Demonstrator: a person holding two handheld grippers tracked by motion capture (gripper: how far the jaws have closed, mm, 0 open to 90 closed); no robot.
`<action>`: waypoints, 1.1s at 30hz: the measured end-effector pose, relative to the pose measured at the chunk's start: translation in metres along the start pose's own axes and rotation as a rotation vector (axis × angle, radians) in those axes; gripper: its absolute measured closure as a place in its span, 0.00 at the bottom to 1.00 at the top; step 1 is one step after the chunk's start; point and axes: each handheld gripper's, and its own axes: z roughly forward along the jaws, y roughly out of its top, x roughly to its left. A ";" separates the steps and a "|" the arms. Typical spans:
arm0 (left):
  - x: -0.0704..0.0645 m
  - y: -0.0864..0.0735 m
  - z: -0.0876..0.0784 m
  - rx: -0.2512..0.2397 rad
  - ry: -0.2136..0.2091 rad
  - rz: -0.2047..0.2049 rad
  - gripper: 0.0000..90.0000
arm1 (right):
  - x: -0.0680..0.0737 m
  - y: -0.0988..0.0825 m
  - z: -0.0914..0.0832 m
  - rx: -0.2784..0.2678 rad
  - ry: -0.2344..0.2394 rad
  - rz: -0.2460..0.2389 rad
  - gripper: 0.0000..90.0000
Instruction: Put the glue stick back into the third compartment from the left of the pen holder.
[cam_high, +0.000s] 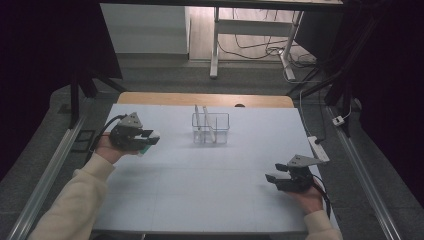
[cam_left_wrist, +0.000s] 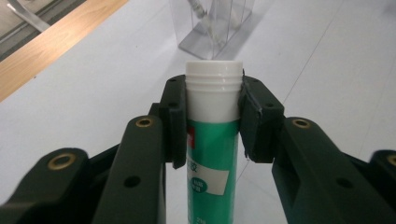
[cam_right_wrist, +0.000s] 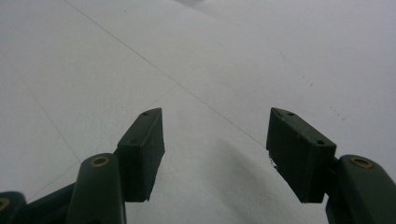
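Observation:
A green and white tube (cam_left_wrist: 212, 140) with a white ribbed cap sits clamped between the jaws of my left gripper (cam_left_wrist: 214, 100). From above, the same tube (cam_high: 148, 141) pokes out of the left gripper (cam_high: 148, 138) at the left of the white table, held a little above it. A clear plastic organiser (cam_high: 211, 128) with two thin white items stands at the table's middle back, and it appears beyond the tube as the organiser (cam_left_wrist: 212, 28). My right gripper (cam_high: 272, 177) rests at the front right, open, with nothing between its fingers (cam_right_wrist: 142, 149).
The white table mat (cam_high: 200, 175) spreads between the two hands. A wooden table edge (cam_high: 205, 98) runs behind the organiser. A white power strip (cam_high: 318, 147) lies off the mat's right side. Metal rails flank the table.

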 end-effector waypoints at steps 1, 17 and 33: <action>-0.001 0.001 0.000 -0.008 -0.005 -0.004 0.72 | 0.000 0.000 0.000 0.000 -0.001 0.000 0.40; -0.011 0.017 0.012 -0.098 -0.036 -0.034 0.72 | 0.000 0.000 0.001 0.001 0.000 0.000 0.40; -0.026 0.048 0.033 -0.171 -0.064 -0.031 0.72 | 0.000 0.000 0.001 0.003 -0.003 -0.003 0.40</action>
